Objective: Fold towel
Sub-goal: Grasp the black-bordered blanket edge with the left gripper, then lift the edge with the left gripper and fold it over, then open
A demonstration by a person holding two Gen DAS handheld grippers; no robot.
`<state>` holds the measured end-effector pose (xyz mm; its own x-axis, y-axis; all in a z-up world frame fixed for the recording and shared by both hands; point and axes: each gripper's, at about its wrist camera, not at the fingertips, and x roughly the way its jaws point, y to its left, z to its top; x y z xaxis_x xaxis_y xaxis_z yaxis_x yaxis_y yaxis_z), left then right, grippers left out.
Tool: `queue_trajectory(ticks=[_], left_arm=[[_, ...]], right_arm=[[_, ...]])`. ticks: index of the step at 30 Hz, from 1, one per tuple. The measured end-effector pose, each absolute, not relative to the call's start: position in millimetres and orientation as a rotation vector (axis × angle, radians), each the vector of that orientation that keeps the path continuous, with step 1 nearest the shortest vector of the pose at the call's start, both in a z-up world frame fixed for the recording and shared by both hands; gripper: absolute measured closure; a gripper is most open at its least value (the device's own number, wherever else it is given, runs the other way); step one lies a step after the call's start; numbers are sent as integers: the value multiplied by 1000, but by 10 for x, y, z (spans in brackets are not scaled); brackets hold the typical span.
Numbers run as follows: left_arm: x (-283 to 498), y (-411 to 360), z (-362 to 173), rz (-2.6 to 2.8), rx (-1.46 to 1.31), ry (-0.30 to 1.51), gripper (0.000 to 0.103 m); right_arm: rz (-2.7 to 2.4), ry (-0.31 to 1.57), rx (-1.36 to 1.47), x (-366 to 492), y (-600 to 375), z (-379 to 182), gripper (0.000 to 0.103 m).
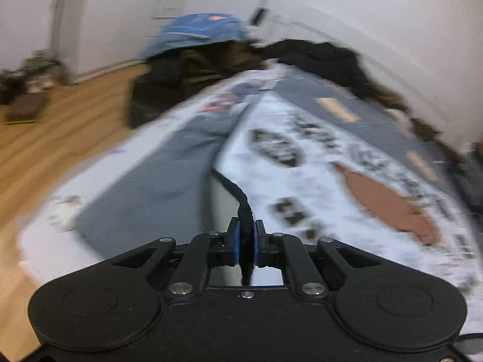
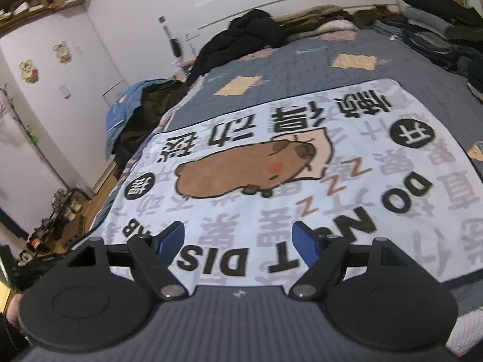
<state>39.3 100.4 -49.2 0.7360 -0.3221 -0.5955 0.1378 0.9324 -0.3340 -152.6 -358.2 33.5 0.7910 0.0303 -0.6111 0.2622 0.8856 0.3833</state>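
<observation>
Left black two-finger gripper (image 1: pixel 247 246): blue pads clamped on the dark-bound edge of the white printed terry towel (image 1: pixel 317 178), lifted off the grey quilted bedspread (image 2: pixel 302 69). Right black gripper (image 2: pixel 238 241): jaws apart, empty, poised over the towel's near hem; judged first fold, next needing its own pinch. Legible print: "DO NOT DIS", "ZZZ"

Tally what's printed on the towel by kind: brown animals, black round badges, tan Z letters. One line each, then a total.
On the towel, right wrist view:
Brown animals: 1
Black round badges: 2
Tan Z letters: 3
Total: 6
</observation>
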Motion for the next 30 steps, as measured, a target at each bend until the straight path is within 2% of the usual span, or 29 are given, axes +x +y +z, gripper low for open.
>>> queue_trajectory(ticks=[10, 18, 24, 30], left_arm=[[452, -814, -60, -644, -151, 692, 96], [62, -2343, -235, -975, 104, 798, 97], [-335, -2890, -678, -1069, 164, 884, 98], [-481, -2932, -1097, -1017, 275, 978, 97]], right_arm=[[-188, 627, 503, -1747, -3918, 307, 26], [-292, 608, 565, -2064, -4388, 218, 25], [-343, 621, 591, -2231, -4634, 83, 26], [-321, 688, 596, -2113, -4683, -177, 26]])
